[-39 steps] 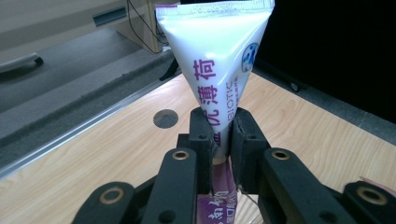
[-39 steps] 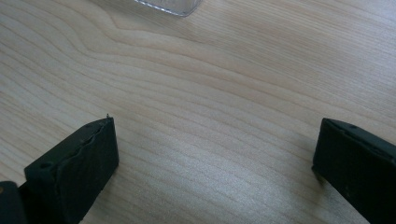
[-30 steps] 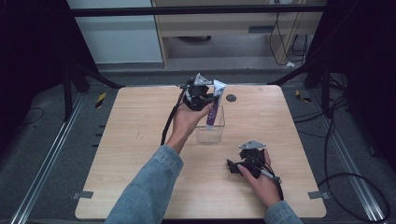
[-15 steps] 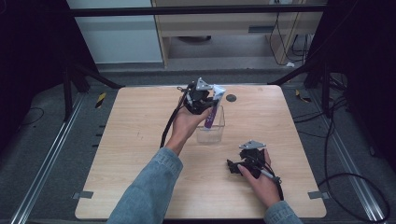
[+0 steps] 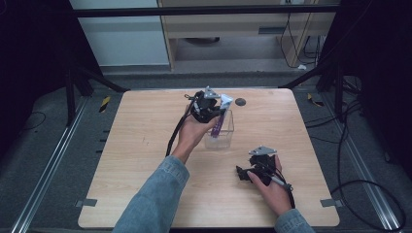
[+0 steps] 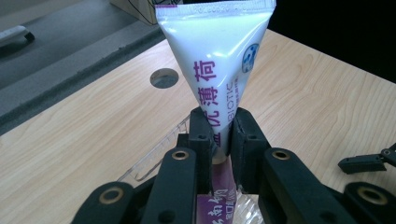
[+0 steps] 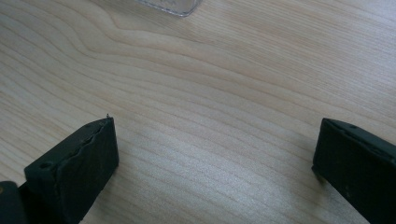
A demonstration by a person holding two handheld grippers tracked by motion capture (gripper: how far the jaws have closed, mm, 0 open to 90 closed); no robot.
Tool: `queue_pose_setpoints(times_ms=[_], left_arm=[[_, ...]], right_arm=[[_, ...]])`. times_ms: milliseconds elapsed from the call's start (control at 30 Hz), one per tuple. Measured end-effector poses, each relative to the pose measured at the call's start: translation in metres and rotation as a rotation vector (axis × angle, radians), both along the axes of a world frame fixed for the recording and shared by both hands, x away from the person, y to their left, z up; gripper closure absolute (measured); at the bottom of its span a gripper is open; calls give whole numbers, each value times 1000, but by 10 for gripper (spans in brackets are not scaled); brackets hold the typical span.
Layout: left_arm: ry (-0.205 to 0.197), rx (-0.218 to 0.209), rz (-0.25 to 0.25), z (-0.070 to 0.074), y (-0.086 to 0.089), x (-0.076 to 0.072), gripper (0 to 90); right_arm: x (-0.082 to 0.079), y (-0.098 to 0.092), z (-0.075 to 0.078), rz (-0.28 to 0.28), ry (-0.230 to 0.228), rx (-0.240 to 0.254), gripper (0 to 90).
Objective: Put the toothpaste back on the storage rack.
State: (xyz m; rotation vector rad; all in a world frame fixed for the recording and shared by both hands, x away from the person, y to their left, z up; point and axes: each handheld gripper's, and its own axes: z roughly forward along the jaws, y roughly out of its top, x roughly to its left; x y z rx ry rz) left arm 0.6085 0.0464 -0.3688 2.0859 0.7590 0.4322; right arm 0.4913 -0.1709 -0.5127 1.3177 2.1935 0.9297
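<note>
Now we see one soft tube [image 6: 215, 65] pinched at its middle by our left gripper [image 5: 210, 108], over the one clear box [image 5: 219, 137] far on the surface [image 5: 145, 136]. It feels light, squashy, maybe slippery. To the right, our right gripper [image 5: 252, 171] rests with jaws spread, holding nothing.

The desk [image 5: 145, 145] is pale wood with a matt finish and fine wavy grain, smooth in the right gripper view. The tube [image 6: 215, 60] looks like soft plastic, glossy white with purple print and a crimped flat seam at its end. The box [image 5: 221, 138] beneath it is clear, shiny plastic. Both grippers, the left gripper [image 6: 219, 135] and the right gripper [image 7: 215, 154], have matt black plastic jaws with ribbed pads; brass-coloured metal rings sit in the left one's joints. The sleeve [image 5: 155, 204] is blue denim cloth.
</note>
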Motion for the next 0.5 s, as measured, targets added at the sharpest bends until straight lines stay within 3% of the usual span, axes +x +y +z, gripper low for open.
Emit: queue_pose_setpoints(times_ms=[500], left_arm=[[35,10,26,-12,9,3,795]], right_arm=[[0,0,0,-1,1,1,4]])
